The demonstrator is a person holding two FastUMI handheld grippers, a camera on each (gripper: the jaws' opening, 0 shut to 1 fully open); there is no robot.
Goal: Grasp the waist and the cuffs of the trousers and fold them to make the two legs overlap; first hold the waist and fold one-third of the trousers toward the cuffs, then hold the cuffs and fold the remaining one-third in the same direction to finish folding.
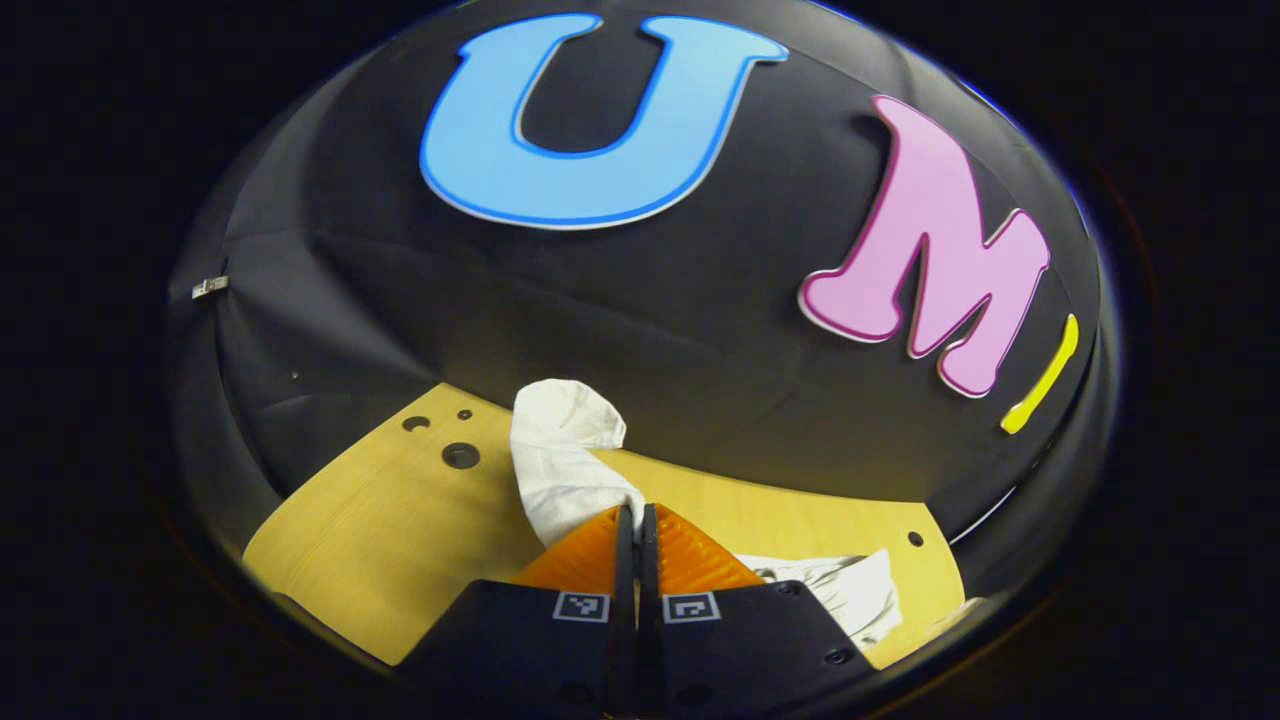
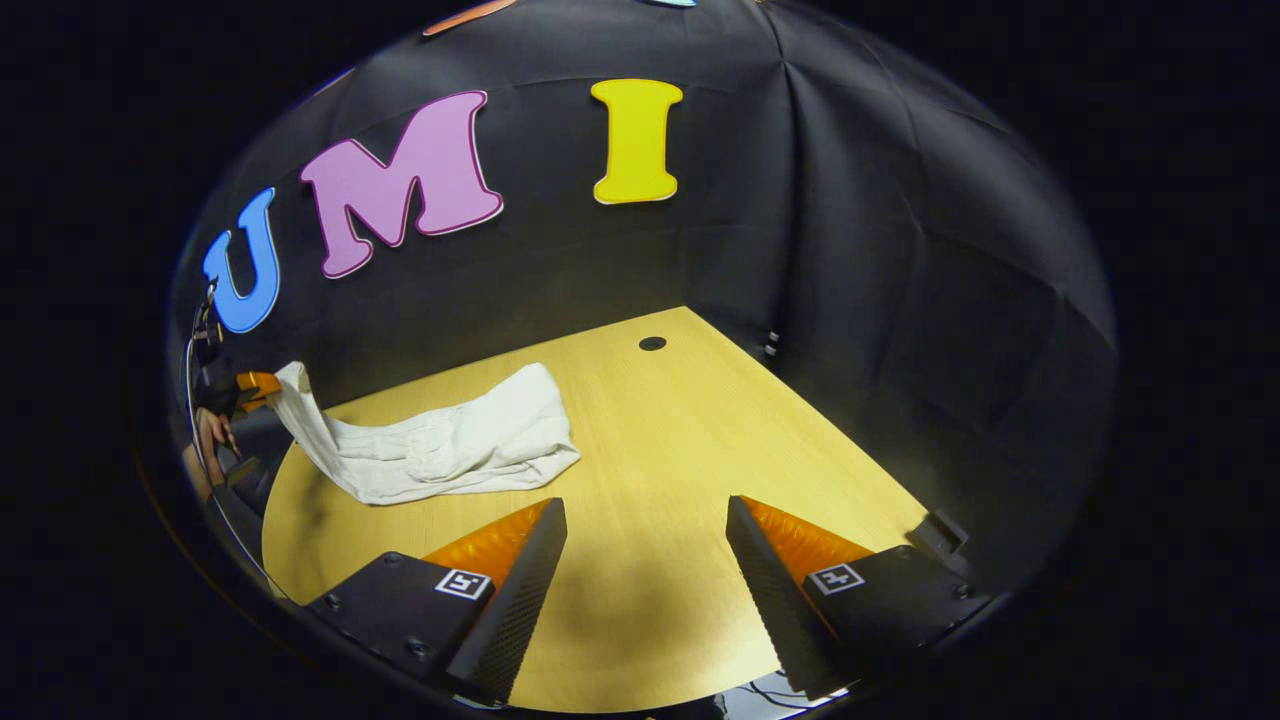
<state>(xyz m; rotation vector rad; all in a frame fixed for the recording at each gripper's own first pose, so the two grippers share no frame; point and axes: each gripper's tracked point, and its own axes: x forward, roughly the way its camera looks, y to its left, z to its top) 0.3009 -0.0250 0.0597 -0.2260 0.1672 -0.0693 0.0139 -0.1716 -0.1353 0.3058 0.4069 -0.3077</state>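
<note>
step: a fold, one end raised | left gripper (image 1: 636,520) pinched on trousers (image 2: 440,445) (which end, cannot tell) | right gripper (image 2: 646,530) wide, empty, beside trousers on tabletop (image 2: 700,450) | next: carry raised end over the trousers' middle, lay flat

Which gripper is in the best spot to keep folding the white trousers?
Left. The left gripper is shut on the trousers, lifting one end off the table. The right gripper is open, holds nothing, and hangs over bare wood apart from the cloth.
</note>
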